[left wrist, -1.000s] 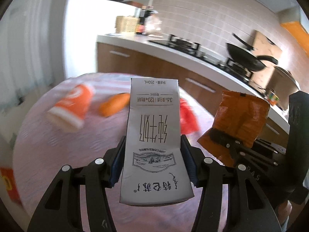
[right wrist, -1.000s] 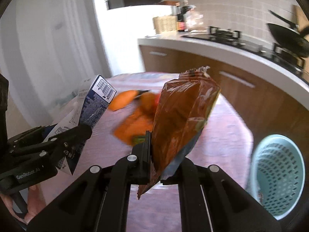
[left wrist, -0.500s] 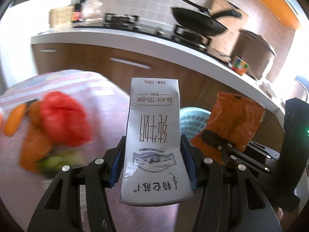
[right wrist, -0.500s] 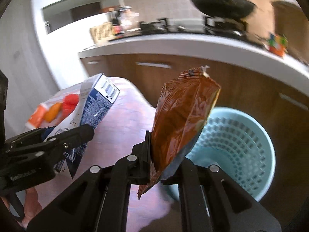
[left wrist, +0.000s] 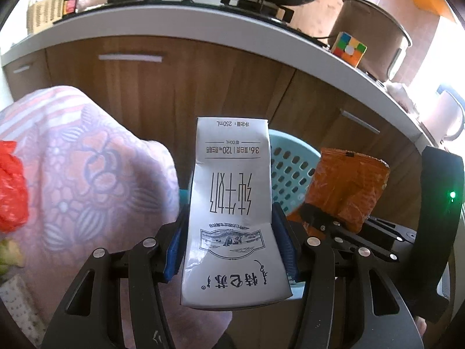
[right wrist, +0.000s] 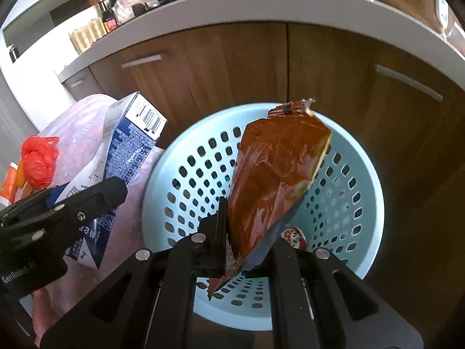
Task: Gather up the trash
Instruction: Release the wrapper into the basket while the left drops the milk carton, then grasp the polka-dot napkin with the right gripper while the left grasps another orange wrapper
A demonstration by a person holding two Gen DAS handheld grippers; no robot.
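Note:
My left gripper (left wrist: pixel 231 232) is shut on a white milk carton (left wrist: pixel 231 200), held upright with its print upside down. The same carton (right wrist: pixel 128 157) appears at the left of the right wrist view, over the table's edge. My right gripper (right wrist: pixel 247 232) is shut on an orange-brown snack bag (right wrist: pixel 273 180), which hangs right above the pale blue perforated basket (right wrist: pixel 363 203) on the floor. In the left wrist view the snack bag (left wrist: pixel 348 186) and the basket (left wrist: pixel 290 163) lie to the right behind the carton.
A table with a pink patterned cloth (left wrist: pixel 87 174) is at the left, with a red plastic bag (right wrist: pixel 37 160) and an orange cup (right wrist: pixel 8 183) on it. Brown cabinets (left wrist: pixel 203 87) under a white counter stand behind. A colour cube (left wrist: pixel 348 48) and a pot (left wrist: pixel 372 37) sit on the counter.
Both grippers swung right and down from over the table to the basket, each keeping its grip. The basket now fills the right wrist view under the snack bag.

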